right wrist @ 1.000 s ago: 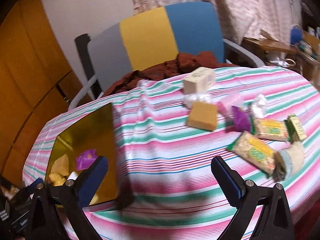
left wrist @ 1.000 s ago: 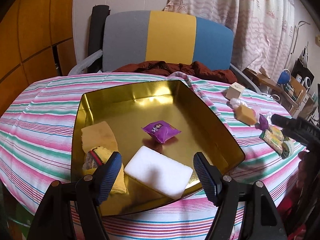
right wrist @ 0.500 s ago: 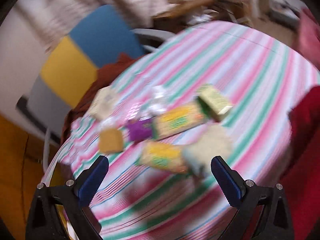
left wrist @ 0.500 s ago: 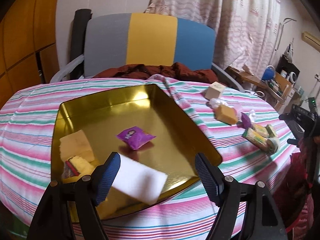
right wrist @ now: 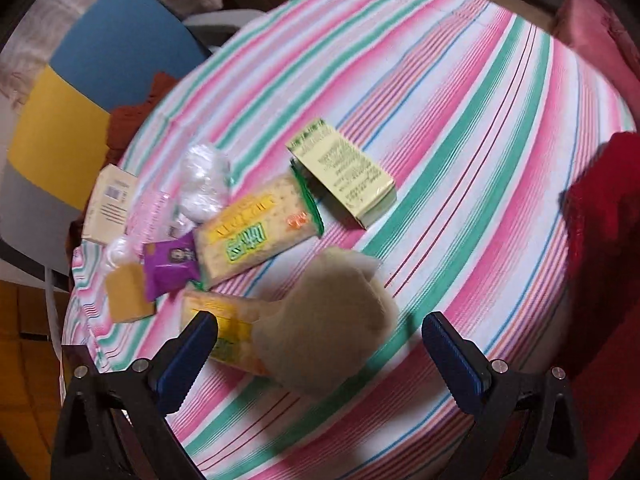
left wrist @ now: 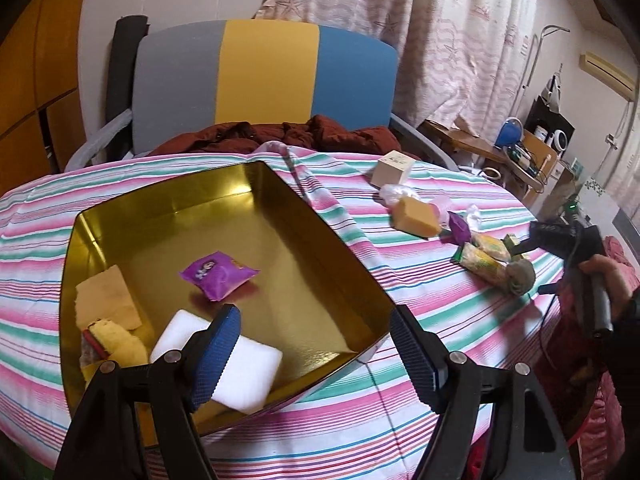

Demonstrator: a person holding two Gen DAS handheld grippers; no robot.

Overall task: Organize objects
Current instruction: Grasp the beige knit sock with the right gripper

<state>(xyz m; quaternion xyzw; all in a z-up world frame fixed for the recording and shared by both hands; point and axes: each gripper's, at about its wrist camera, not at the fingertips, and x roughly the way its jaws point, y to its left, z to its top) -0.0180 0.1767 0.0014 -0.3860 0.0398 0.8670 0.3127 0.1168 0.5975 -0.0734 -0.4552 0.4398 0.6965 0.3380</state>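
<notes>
1. Right wrist view: right gripper point(right wrist: 320, 356) spread wide above beige pouch point(right wrist: 328, 328); green-lettered cracker pack point(right wrist: 256, 228), writing unreadable.
2. Left gripper point(left wrist: 316, 352) apart, empty, over gold tin point(left wrist: 304, 216) holding purple packet point(left wrist: 216, 276).

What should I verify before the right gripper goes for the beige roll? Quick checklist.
1. Right gripper open and empty: ok.
2. Beige roll lined up between the fingers: ok, though the image is blurred.
3. Roll free of neighbours: not ok, it rests on a yellow cracker pack.
4. Gold tin has bare floor for a drop: ok.
5. Left gripper out of the way: not ok, it hangs open over the tin's near edge.
6. Firmness of the roll: cannot tell.
</notes>
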